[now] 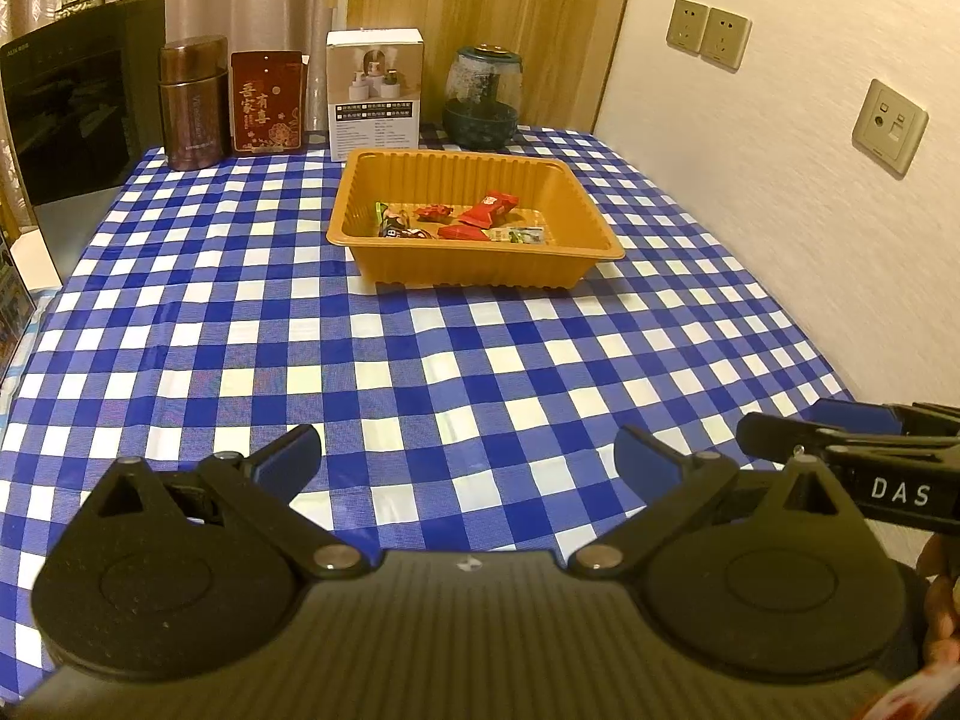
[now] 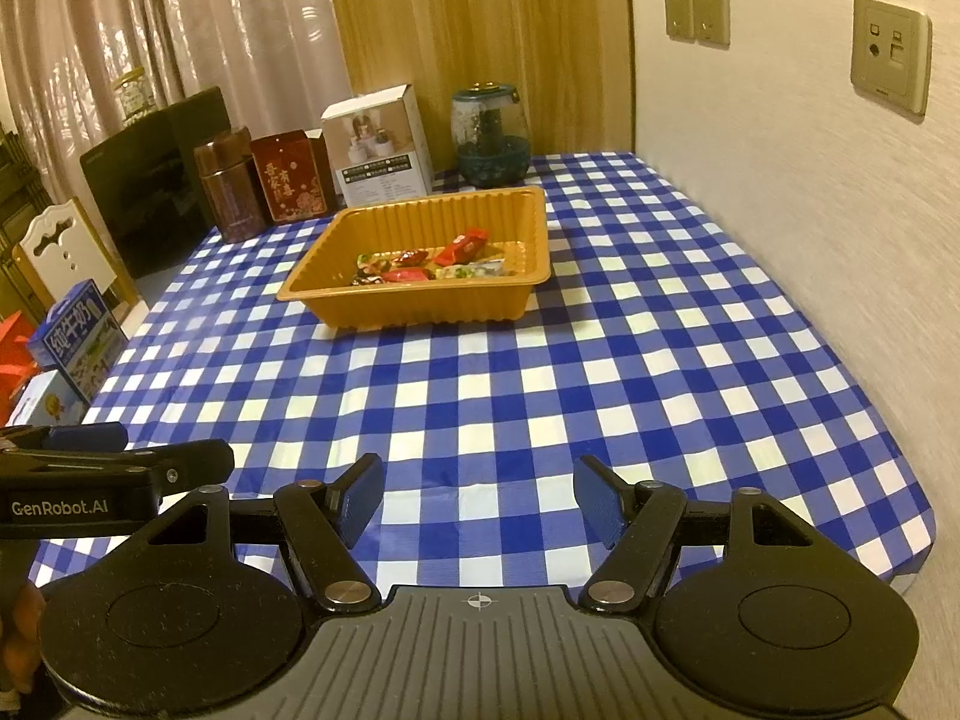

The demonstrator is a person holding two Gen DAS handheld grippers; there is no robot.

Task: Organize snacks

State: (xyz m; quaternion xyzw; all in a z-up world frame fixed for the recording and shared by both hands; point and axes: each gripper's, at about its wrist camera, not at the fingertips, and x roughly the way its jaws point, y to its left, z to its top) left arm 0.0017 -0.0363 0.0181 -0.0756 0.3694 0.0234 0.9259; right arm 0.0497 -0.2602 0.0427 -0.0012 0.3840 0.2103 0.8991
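Note:
An orange plastic tray (image 1: 480, 267) (image 2: 414, 303) sits toward the far side of the blue-and-white checked table. Inside it lie several wrapped snacks (image 1: 462, 219) (image 2: 429, 261), mostly red, with some green and dark wrappers. My left gripper (image 1: 468, 456) hovers low over the near part of the table, open, nothing between its blue pads. My right gripper (image 2: 477, 504) is beside it at the near edge, also open and holding nothing. Each gripper shows at the edge of the other's view. Both are well short of the tray.
Along the back stand a brown canister (image 1: 193, 102), a red box (image 1: 268, 102), a white carton (image 1: 373, 95) and a glass jar (image 1: 482, 97). A dark panel (image 1: 78, 102) stands at the left. A wall with sockets borders the right. Milk cartons (image 2: 75, 342) sit off the table's left.

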